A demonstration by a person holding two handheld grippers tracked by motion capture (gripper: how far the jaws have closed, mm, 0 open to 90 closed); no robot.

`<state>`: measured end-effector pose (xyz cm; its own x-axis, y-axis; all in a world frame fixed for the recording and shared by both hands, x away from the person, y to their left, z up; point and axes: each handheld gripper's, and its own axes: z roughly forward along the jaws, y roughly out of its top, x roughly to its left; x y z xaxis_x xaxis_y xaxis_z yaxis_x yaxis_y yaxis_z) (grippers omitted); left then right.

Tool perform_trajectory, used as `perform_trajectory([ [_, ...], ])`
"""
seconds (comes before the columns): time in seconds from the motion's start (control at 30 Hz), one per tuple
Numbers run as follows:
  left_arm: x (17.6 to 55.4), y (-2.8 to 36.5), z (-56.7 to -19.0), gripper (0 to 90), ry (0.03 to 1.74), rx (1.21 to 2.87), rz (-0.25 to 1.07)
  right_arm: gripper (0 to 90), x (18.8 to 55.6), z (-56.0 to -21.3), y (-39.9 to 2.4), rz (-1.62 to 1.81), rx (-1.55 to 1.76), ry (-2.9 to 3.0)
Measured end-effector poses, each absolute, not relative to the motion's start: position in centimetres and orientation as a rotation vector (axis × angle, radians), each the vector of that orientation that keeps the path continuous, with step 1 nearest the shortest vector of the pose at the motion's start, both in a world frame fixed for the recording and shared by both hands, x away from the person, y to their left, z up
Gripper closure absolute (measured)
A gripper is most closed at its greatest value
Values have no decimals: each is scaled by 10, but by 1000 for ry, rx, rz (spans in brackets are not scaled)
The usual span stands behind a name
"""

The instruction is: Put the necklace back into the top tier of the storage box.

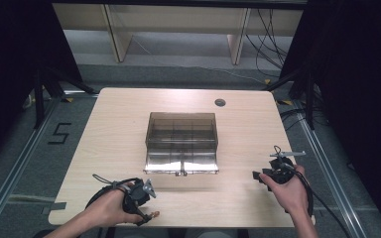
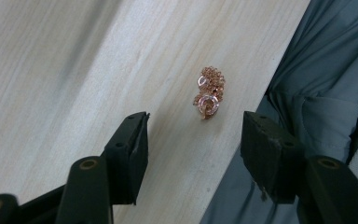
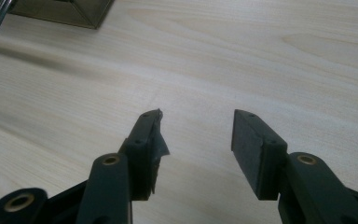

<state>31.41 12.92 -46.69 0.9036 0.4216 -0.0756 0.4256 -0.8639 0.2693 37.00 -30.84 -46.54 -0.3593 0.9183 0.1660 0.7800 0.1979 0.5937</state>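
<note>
One clear box (image 1: 181,144) sits mid-table (image 1: 114,129), its front flap down. One small rose-gold chain (image 2: 209,93) lies bunched near the table's near edge, ahead of the left gripper (image 2: 193,140), whose jaws gape apart around nothing. The right gripper (image 3: 196,135) is likewise spread and holds nothing. The box's dividers are hard to count.

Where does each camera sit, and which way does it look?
High view: above the person's side, looking forward and down on the table and clear box; forearms and both hand-held grippers show.
Left gripper view: along open jaws at a rose-gold chain near the table edge.
Right gripper view: along open jaws toward the box corner.
Shared: box, chain.
</note>
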Motion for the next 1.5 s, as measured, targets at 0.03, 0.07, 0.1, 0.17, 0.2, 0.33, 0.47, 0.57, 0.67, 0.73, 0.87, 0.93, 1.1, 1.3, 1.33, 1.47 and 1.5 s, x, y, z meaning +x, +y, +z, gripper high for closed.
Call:
perform_trajectory([
  [0.03,315,126,-467,444,617,2806,-9,530,370,-464,-310,894,1633,2281],
  [0.07,314,124,-468,450,632,2799,-6,530,370,-464,-309,896,1635,2278],
  [0.1,314,124,-468,465,632,2799,-6,530,370,-464,-309,896,1635,2278],
  [0.17,316,122,-467,484,612,2825,-8,530,370,-464,-310,894,1632,2283],
  [0.2,317,121,-468,491,612,2826,-11,530,370,-464,-309,894,1633,2282],
  [0.33,317,116,-468,536,598,2841,-25,530,369,-466,-306,872,1636,2200],
  [0.47,317,110,-470,577,569,2872,-38,530,369,-462,-308,835,1645,2290],
  [0.57,319,104,-472,604,537,2907,-49,530,369,-461,-309,832,1641,2289],
  [0.67,320,100,-473,619,532,2918,-53,529,369,-463,-309,826,1630,2288],
  [0.73,320,99,-474,623,524,2928,-54,529,369,-463,-309,828,1631,2288],
  [0.87,319,96,-475,642,504,2957,-56,529,369,-462,-308,831,1653,2287],
  [0.93,318,94,-476,652,483,2965,-51,529,369,-462,-308,828,1645,2288],
  [1.1,317,91,-477,656,471,2979,-31,529,369,-463,-307,814,1648,2248],
  [1.3,316,86,-478,663,452,3001,-12,529,366,-461,-303,805,1720,2244],
  [1.33,316,86,-478,663,452,3001,-12,528,366,-461,-303,805,1719,2243],
  [1.47,316,84,-478,666,441,3011,-2,529,366,-461,-303,812,1718,2247],
  [1.5,316,84,-478,672,426,3019,7,528,366,-461,-303,813,1719,2248],
])
